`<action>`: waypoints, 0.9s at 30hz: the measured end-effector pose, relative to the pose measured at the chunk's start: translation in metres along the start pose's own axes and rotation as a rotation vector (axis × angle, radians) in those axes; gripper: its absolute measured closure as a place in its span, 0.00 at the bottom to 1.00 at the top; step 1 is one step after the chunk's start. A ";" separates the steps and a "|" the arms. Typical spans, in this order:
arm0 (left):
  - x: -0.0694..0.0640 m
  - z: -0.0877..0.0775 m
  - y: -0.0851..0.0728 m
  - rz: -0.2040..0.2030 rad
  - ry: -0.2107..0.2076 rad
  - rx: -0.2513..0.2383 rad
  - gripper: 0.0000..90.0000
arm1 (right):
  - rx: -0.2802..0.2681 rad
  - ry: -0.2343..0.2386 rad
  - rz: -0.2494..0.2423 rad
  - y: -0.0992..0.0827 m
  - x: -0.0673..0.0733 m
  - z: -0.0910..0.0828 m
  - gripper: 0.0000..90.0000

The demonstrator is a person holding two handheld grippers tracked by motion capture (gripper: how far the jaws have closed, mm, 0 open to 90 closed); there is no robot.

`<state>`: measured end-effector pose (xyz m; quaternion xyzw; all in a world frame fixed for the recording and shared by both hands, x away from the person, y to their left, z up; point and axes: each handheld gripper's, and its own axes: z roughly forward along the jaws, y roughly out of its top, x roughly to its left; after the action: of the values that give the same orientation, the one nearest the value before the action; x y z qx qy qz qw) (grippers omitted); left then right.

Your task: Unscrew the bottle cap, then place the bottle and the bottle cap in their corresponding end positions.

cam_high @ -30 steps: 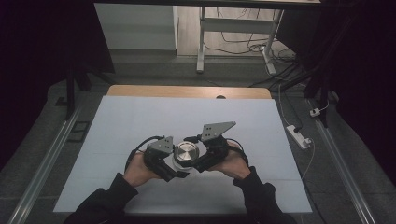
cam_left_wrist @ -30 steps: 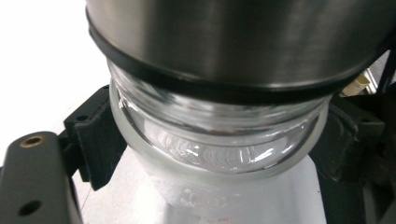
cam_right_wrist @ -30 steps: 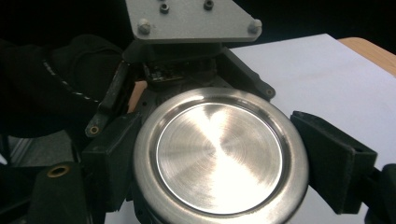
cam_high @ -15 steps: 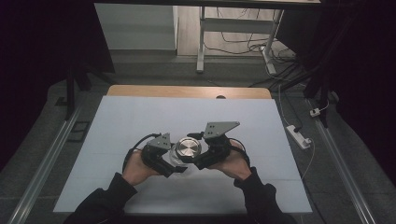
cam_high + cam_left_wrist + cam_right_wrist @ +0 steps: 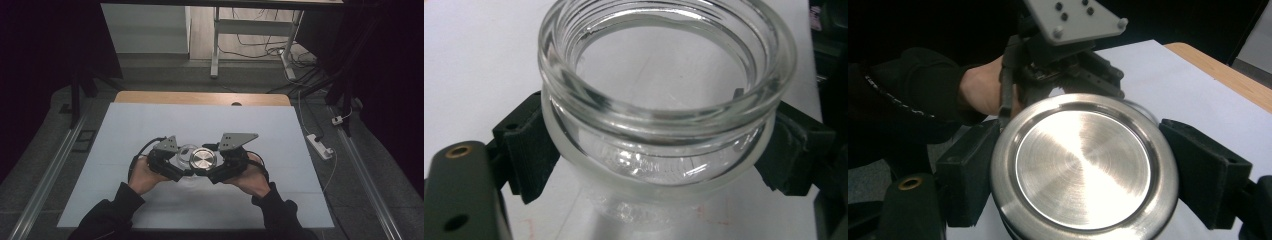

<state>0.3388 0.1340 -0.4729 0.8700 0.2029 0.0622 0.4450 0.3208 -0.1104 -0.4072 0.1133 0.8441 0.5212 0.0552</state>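
A clear glass jar (image 5: pixel 669 100) with a threaded, open mouth is clamped at its neck between the black pads (image 5: pixel 529 145) of my left gripper (image 5: pixel 659 150), which is shut on it. A round brushed-steel lid (image 5: pixel 1083 167) is gripped at its rim by my right gripper (image 5: pixel 1083 172). In the high view the lid (image 5: pixel 202 159) sits just right of the jar (image 5: pixel 186 151), partly over it, with the left gripper (image 5: pixel 182 167) and right gripper (image 5: pixel 207 170) meeting at mid-table. The right gripper view also shows the left gripper (image 5: pixel 1063 70) behind the lid.
A pale sheet covers the table (image 5: pixel 150 120), with a wooden edge (image 5: pixel 200 97) at the far side. A power strip (image 5: pixel 320 145) and cables lie on the floor to the right. Metal rails (image 5: pixel 45 185) run along both sides.
Both hands have shifted slightly away from the person with the jar and the lid. The jar's rim now shows to the left of the lid.
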 end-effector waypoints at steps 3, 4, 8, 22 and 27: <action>0.004 -0.002 0.000 -0.016 0.012 -0.007 0.17 | -0.003 0.006 0.004 -0.001 0.002 0.000 0.21; 0.005 -0.001 0.000 -0.019 0.015 -0.009 0.17 | -0.002 0.005 0.004 -0.001 0.003 -0.001 0.21; 0.008 -0.001 0.001 -0.025 0.027 -0.013 0.17 | 0.000 0.013 0.007 -0.002 0.006 -0.002 0.21; 0.016 0.002 0.012 -0.028 0.055 -0.040 0.17 | 0.007 -0.003 0.017 -0.013 0.017 -0.004 0.21; 0.019 0.003 0.016 -0.027 0.060 -0.050 0.17 | 0.002 -0.004 0.016 -0.017 0.021 -0.003 0.21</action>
<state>0.3616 0.1312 -0.4631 0.8536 0.2265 0.0873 0.4610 0.2980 -0.1149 -0.4205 0.1212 0.8434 0.5208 0.0523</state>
